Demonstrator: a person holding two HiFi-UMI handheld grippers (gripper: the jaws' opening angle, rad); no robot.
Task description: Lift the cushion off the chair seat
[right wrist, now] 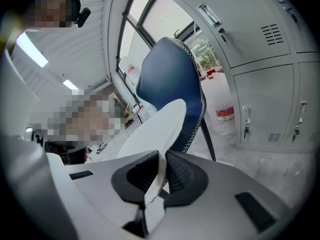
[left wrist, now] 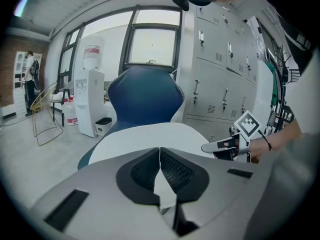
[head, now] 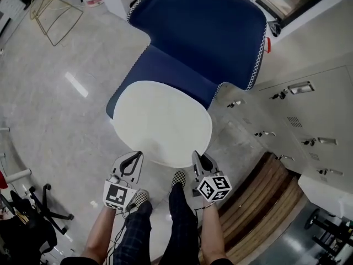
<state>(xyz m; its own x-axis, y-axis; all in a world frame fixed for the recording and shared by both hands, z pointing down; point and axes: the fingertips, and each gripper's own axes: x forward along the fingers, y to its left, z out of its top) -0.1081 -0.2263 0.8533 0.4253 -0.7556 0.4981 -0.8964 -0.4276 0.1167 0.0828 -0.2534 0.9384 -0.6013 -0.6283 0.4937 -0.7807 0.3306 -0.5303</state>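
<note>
left claw [head: 134,155], right claw [head: 197,155] pinching white cushion [head: 162,120] edge, apparently above blue chair [head: 198,26]

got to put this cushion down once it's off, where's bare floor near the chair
Widest bare floor lies left of the chair, between it, the wire frame and the black stand. Right of the chair is tight: lockers and wooden slats leave only a narrow strip.
</note>
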